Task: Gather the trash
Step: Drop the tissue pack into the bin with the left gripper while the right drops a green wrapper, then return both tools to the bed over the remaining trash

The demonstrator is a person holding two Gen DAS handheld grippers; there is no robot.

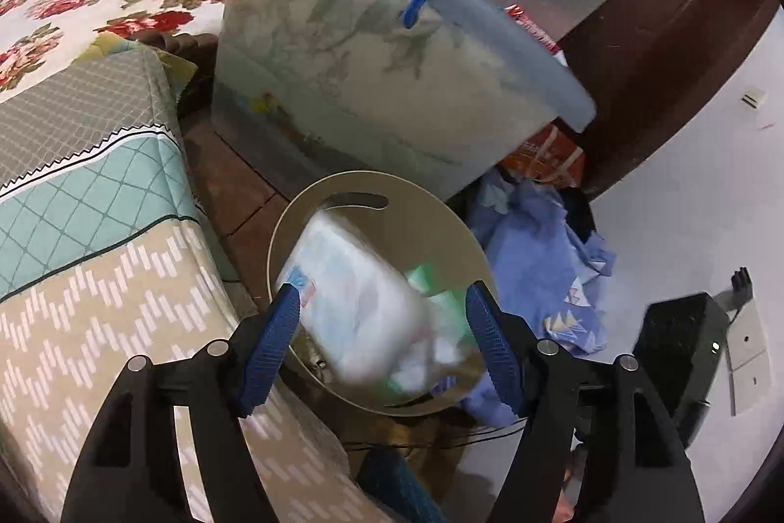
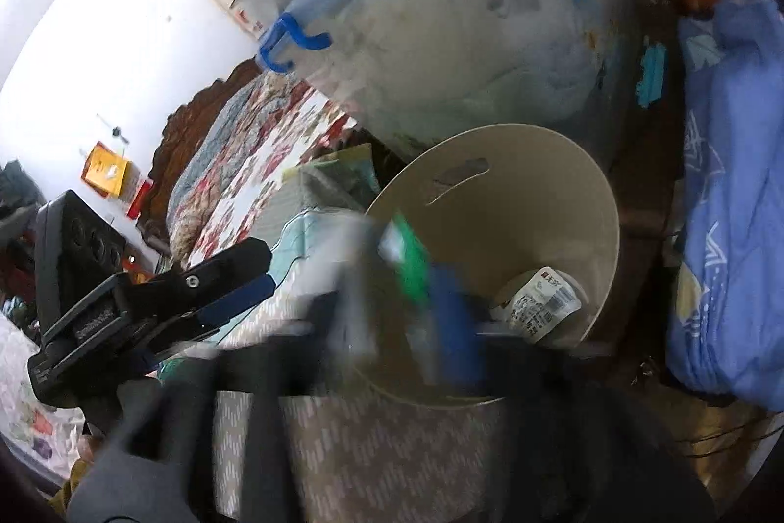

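Our left fingers (image 1: 272, 346) are standing wide apart over the beige bin (image 1: 421, 199), and a blurred white plastic packet (image 1: 357, 302) is sitting between them without either pad pressing on it; it looks to be dropping into the bin's mouth. Our right fingers (image 2: 455, 317) are smeared by motion, so we are reading them as spread, with a green-and-white wrapper (image 2: 406, 258) loose in front of them above the same bin. Inside, a printed wrapper (image 2: 539, 297) is already lying against the wall. We are judging all this trash as light, soft and crinkly, slippery on its film, so pinching a folded edge or corner should hold best. Around the bin, the patterned bed (image 1: 98, 229) is lying on one side, a lidded storage tub (image 1: 372, 82) behind, and blue cloth (image 1: 539, 258) beside it.
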